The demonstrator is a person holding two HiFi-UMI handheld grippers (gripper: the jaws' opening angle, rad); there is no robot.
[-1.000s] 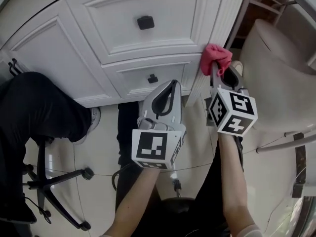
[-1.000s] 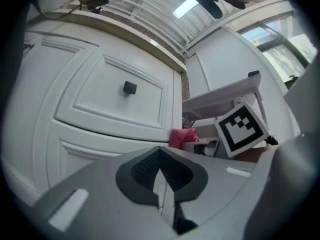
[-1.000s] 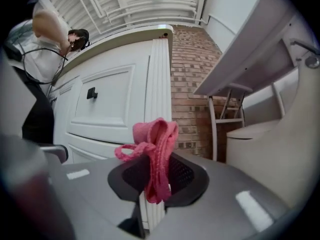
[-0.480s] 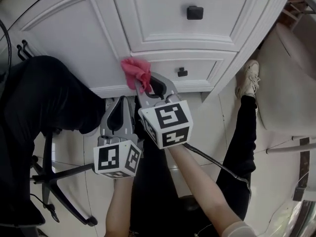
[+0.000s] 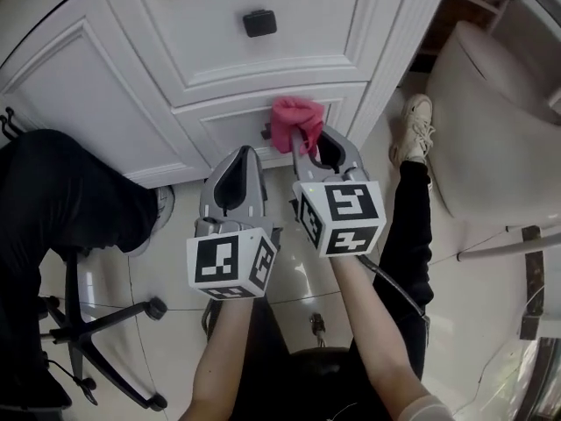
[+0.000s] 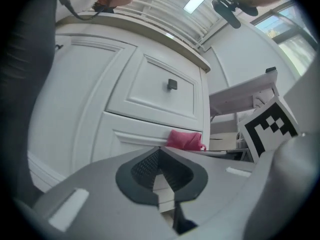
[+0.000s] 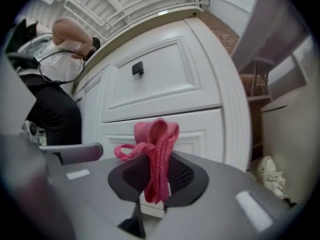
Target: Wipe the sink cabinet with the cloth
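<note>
My right tool (image 5: 308, 140) squeezed the pink cloth (image 5: 294, 117) against the lower drawer (image 5: 230, 123) of the white sink cabinet (image 5: 114, 86). My left tool (image 5: 242, 156) was pinched closed on nothing, just beside it.

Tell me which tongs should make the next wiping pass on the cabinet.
Right. The right tongs are shut on the pink cloth, held at the lower drawer front. The left tongs are shut, empty, and sit slightly farther back from the cabinet.
</note>
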